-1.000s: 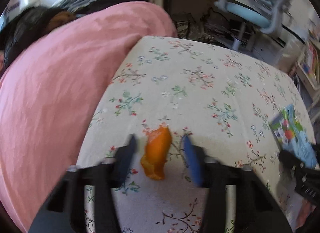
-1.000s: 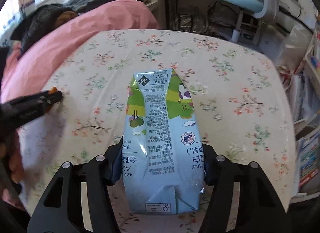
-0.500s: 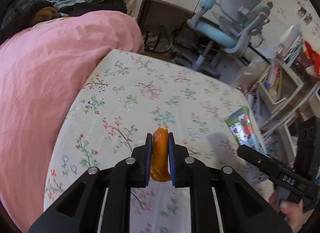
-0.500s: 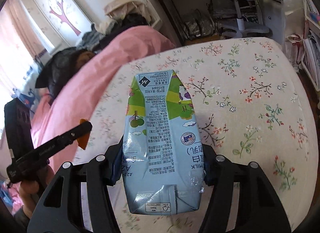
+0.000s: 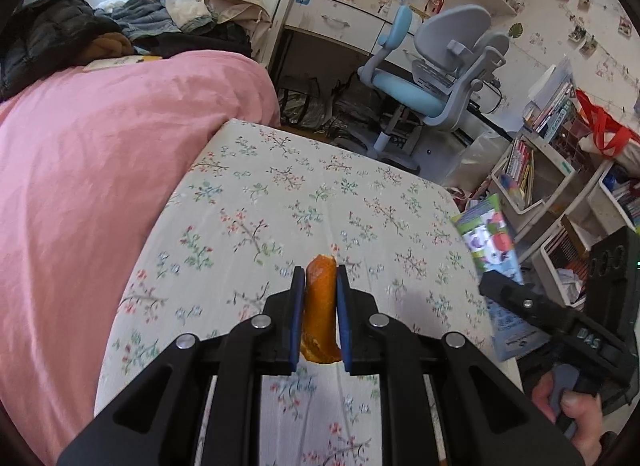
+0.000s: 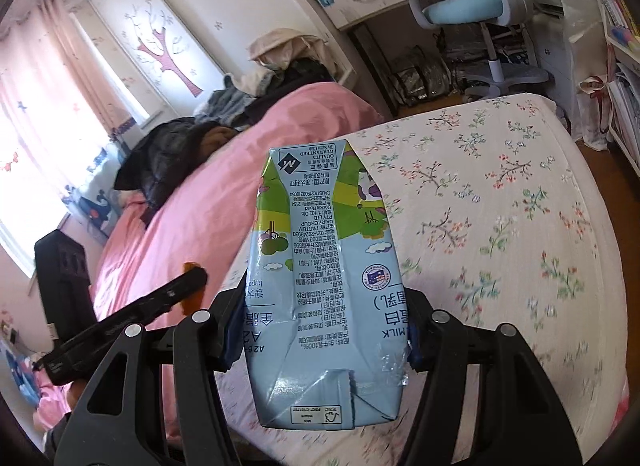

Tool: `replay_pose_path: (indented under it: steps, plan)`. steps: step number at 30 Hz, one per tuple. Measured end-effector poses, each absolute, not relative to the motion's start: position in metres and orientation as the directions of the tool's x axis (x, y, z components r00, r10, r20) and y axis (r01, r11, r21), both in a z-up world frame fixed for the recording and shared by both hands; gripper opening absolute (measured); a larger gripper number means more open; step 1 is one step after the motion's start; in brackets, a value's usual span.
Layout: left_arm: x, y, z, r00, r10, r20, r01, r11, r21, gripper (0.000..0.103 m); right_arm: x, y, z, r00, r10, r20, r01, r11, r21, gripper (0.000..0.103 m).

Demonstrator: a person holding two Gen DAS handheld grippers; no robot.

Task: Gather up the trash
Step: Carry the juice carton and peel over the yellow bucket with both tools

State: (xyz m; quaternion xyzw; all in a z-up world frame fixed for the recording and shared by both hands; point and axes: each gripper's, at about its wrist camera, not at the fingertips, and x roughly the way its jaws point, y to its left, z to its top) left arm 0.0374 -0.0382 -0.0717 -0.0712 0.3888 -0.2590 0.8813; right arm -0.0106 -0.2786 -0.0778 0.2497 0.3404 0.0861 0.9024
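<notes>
My left gripper (image 5: 319, 282) is shut on an orange peel (image 5: 319, 298) and holds it above the floral bed sheet (image 5: 280, 201). My right gripper (image 6: 324, 326) is shut on a flattened light-blue milk carton (image 6: 320, 278), held up over the bed. In the left wrist view the carton (image 5: 490, 242) and the right gripper (image 5: 532, 310) show at the right. In the right wrist view the left gripper (image 6: 188, 286) with the peel (image 6: 192, 296) shows at the left.
A pink duvet (image 5: 100, 185) covers the left side of the bed, with dark clothes (image 5: 60, 41) piled beyond it. A blue-grey desk chair (image 5: 432, 81) and desk stand past the bed's end. Bookshelves (image 5: 560, 185) line the right.
My left gripper closed on the orange peel and lifted it off the sheet. My right gripper rose with the carton; both views now look higher across the room.
</notes>
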Motion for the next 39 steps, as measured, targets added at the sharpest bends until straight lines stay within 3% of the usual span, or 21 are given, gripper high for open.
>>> replay_pose_path:
  steps: [20,39]
  plan:
    - [-0.051,-0.023,-0.081,0.588,-0.487,-0.646,0.428,0.865,-0.262,0.016,-0.118,-0.240,-0.076,0.759,0.337,-0.557,-0.023,0.868,0.495,0.057]
    - [-0.070,-0.028,-0.082,0.594,-0.492,-0.637,0.461,0.857,-0.233,0.016,-0.128,-0.229,-0.087,0.730,0.370,-0.574,-0.047,0.866,0.498,0.057]
